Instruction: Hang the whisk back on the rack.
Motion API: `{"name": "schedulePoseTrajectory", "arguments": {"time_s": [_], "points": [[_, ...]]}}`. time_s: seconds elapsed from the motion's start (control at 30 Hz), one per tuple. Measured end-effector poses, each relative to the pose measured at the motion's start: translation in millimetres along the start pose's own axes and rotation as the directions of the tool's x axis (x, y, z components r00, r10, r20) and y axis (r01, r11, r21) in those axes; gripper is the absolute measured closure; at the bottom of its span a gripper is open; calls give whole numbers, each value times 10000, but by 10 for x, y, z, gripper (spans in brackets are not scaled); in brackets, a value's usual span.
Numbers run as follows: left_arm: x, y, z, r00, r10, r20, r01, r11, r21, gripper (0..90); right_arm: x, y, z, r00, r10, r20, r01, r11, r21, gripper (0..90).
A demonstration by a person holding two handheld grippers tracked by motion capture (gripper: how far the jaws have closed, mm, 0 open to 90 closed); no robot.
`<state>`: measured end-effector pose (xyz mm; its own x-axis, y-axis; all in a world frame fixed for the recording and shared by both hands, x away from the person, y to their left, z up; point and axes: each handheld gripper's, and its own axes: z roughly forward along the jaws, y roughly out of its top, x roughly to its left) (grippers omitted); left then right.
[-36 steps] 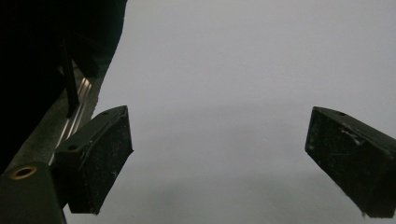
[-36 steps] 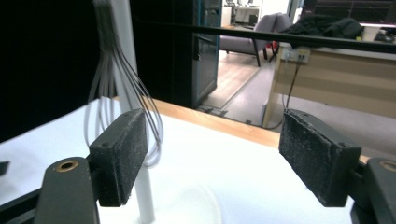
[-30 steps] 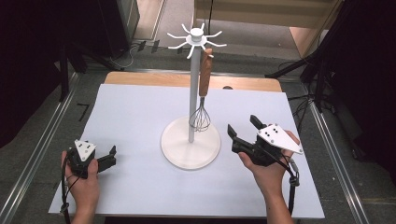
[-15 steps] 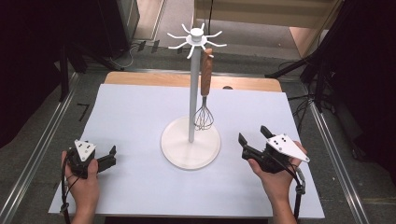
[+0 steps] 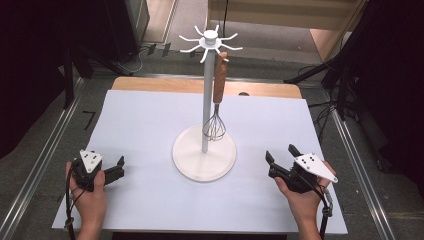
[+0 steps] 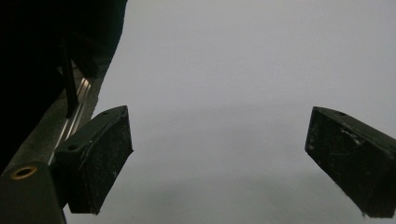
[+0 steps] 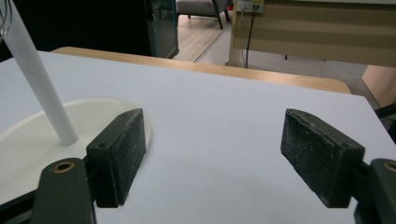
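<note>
A white stand (image 5: 204, 155) with a round base and a tall pole (image 7: 39, 86) rises from the middle of the table. From one of its top hooks hangs a whisk (image 5: 216, 107) with a wooden handle and wire head. My right gripper (image 5: 281, 158) rests open near the front right, to the right of the stand's base, nothing between its jaws. My left gripper (image 5: 118, 168) sits open at the front left, also empty, over the white tabletop (image 6: 243, 70).
The white sheet (image 5: 150, 130) covers most of a wooden table whose far edge (image 5: 165, 86) shows. Metal rails (image 5: 45, 150) run along both sides. Dark stands and cables (image 5: 345, 75) crowd the far right and far left.
My right gripper has drawn back from the stand toward the front right edge of the table. The left gripper has stayed put.
</note>
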<state>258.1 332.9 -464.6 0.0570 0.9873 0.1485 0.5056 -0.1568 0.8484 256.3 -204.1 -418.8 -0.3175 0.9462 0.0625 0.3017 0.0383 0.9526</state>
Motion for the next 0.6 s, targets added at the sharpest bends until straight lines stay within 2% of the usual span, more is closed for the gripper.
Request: {"name": "schedulePoseTrajectory", "arguments": {"time_s": [0.37,0.6], "points": [[-2,0,-3,10000,34,-7,-34,10000,31,78,-210,-198,-43,9981,275,556,-283,9995,126,229],[1,0,1,10000,-28,-15,28,10000,7,78,-391,-330,-90,9930,492,1071,-523,9983,260,229]]}}
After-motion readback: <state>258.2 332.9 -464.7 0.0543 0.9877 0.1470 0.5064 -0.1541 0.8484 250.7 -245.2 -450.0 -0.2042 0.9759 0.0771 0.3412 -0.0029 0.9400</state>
